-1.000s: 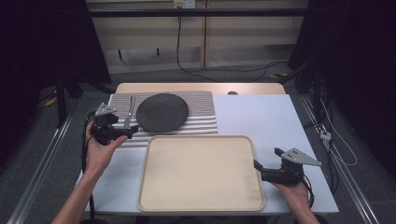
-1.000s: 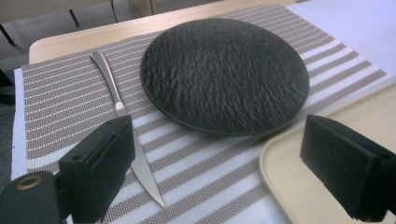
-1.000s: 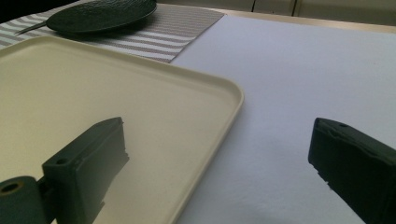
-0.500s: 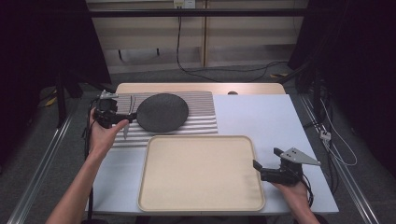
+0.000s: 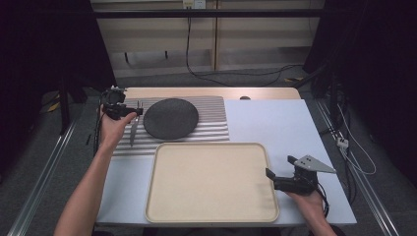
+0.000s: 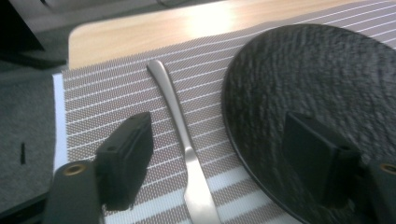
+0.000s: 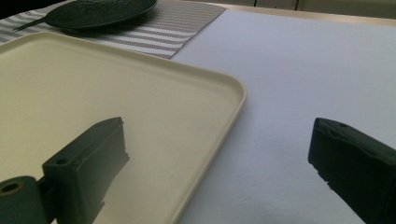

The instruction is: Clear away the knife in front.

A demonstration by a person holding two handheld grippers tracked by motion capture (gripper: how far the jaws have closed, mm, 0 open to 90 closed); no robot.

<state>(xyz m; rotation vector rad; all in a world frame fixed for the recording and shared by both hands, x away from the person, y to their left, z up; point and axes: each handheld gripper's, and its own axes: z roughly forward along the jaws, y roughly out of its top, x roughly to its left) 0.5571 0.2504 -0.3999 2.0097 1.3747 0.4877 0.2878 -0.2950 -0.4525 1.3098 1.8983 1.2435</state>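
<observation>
A dark round plate (image 5: 171, 118) lies on a striped placemat (image 5: 214, 120) at the back of the table. A silver utensil (image 5: 133, 132) lies on the mat just left of the plate. My left gripper (image 5: 134, 112) hovers over the mat's far left part, open, and points at the plate's left rim. In the left gripper view the utensil's handle (image 6: 177, 116) runs between the open jaws, with the plate (image 6: 327, 88) under the right jaw. My right gripper (image 5: 270, 175) stands open at the right edge of a beige tray (image 5: 211, 147), holding nothing.
The tray's rounded corner (image 7: 236, 91) lies between the right gripper's jaws, with bare white tabletop (image 7: 303, 70) to its right. A strip of bare wood (image 5: 265, 92) runs along the table's back edge. Cables cross the floor behind the table.
My left gripper has moved away from the person, from the mat's near left part up to the level of the plate's rim. The right gripper has stayed still.
</observation>
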